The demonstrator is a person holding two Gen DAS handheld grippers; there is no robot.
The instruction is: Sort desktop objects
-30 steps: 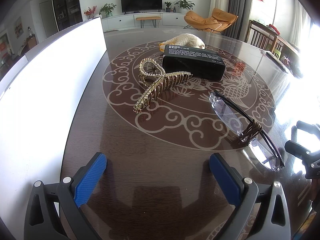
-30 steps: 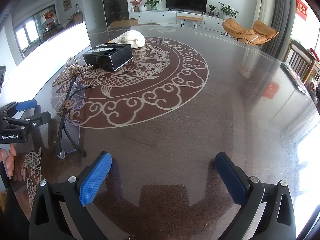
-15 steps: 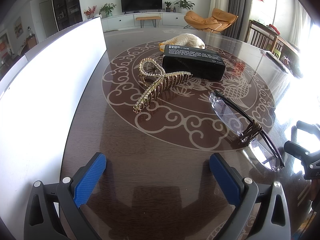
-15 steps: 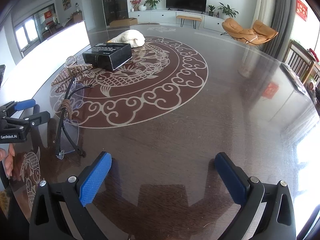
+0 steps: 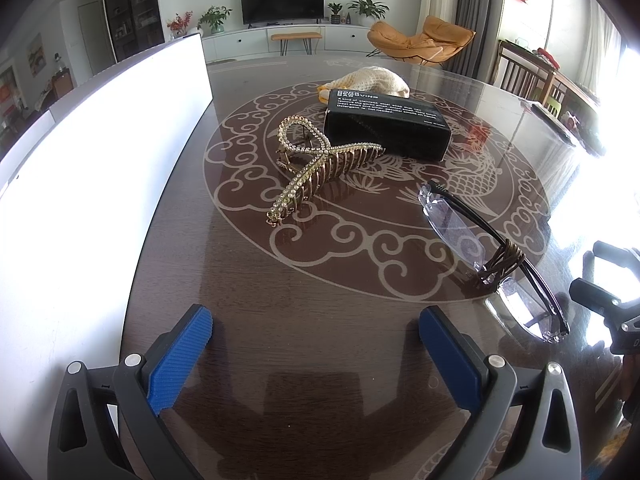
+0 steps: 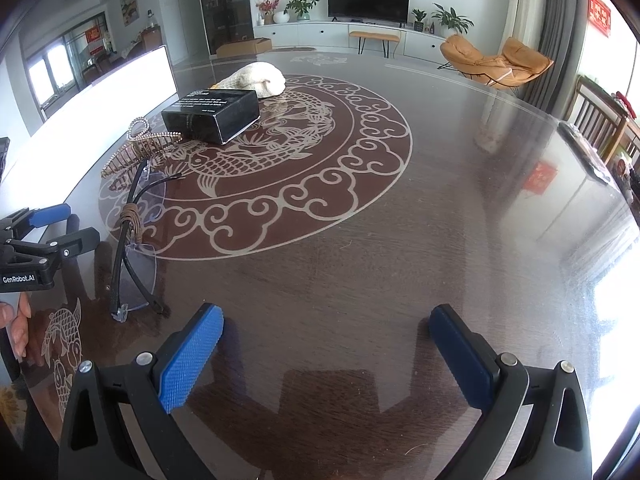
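Observation:
On the dark patterned table [image 5: 320,280] lie a gold rhinestone hair claw [image 5: 320,160], a black box [image 5: 386,124], a cream knitted cloth [image 5: 372,82] behind it, and folded rimless glasses [image 5: 488,256] at the right. My left gripper [image 5: 316,340] stands open low over the near table, short of the hair claw, with nothing between its fingers. My right gripper [image 6: 326,344] is open too, empty, with the glasses [image 6: 134,240] to its left. In the right wrist view the hair claw [image 6: 138,148] and the box [image 6: 214,116] lie farther off.
A bright white panel [image 5: 92,152] runs along the table's left edge. The right gripper shows at the right edge of the left wrist view. A hand [image 6: 16,320] holds the left gripper in the right wrist view. Chairs [image 5: 528,76] stand beyond the table's far right.

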